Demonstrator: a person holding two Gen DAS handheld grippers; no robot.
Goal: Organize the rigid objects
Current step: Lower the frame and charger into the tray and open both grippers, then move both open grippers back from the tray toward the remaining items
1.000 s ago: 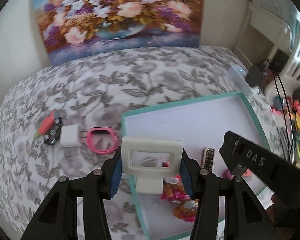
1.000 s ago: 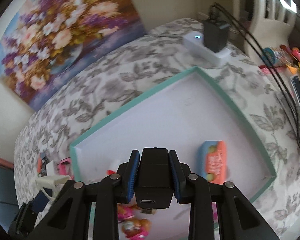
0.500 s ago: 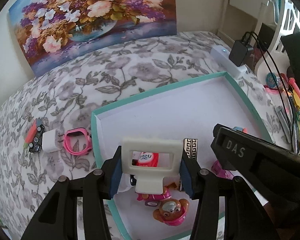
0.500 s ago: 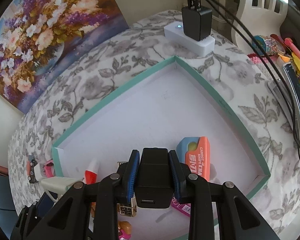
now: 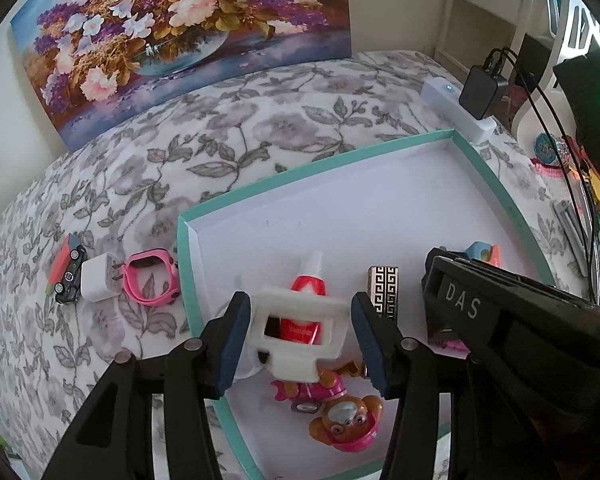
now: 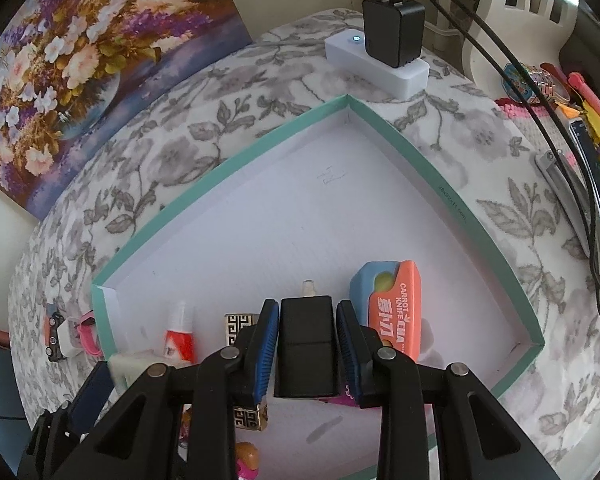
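A teal-rimmed white tray [image 5: 496,184] [image 6: 420,152] lies on the floral cloth. My left gripper [image 5: 300,336] stands open around a white plastic frame piece [image 5: 300,334] over the tray's near left part; gaps show beside the piece. Under it lie a red-and-white glue tube [image 5: 310,292], a gold patterned block [image 5: 383,294] and a pink dog toy [image 5: 340,420]. My right gripper [image 6: 307,344] has its jaws slightly parted beside a black charger block [image 6: 306,344] low over the tray floor, next to an orange-and-blue carrot knife [image 6: 392,312].
Left of the tray lie a pink watch [image 5: 150,278], a white plug adapter [image 5: 98,282] and a toy car [image 5: 68,276]. A white power strip with a black charger [image 6: 380,56] sits beyond the far corner. Cables and clutter [image 6: 572,120] lie at the right. A flower painting [image 5: 172,36] leans behind.
Both grippers moved forward and down over the tray. The left jaws opened off the white frame piece. The right jaws parted slightly from the black charger block.
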